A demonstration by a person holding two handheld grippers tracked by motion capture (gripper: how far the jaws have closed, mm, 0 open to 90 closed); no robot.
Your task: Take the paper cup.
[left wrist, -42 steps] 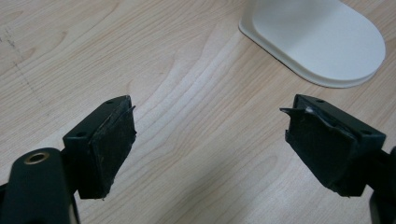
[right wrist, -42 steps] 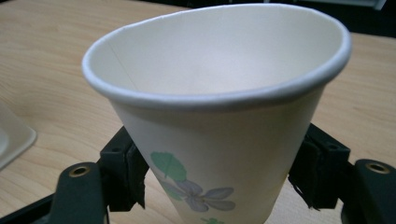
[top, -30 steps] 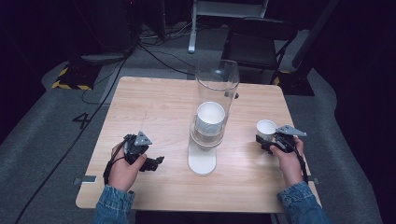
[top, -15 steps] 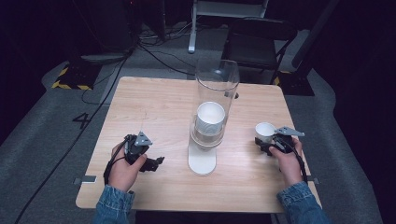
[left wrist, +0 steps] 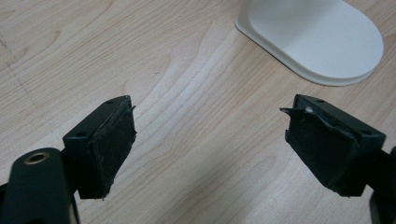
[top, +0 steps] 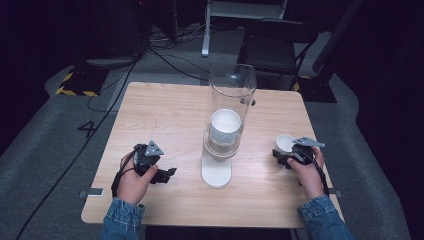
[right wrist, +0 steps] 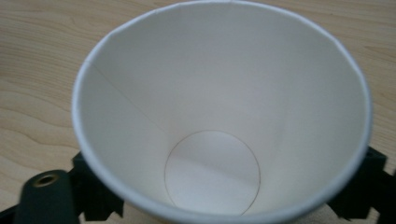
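- Right gripper (top: 286,156): clamped around white paper cup (right wrist: 219,112), upright, mouth up, at table's right edge.
- Clear tube dispenser (top: 227,117): table centre, leftward of held cup.
- Left gripper (left wrist: 210,140): spread wide, empty, beside dispenser base (left wrist: 317,42).

A lab or recording studio rather than a home — the light wooden table (top: 165,110) stands alone on grey carpet (top: 50,150), with darkness around it; black cables (top: 100,100) run across the floor past the table's left edge; yellow-and-black hazard tape (top: 75,91) marks a spot beyond the far left corner; a number 4 (top: 86,128) is marked on the carpet; a dark folding chair (top: 277,47) waits behind the far edge.
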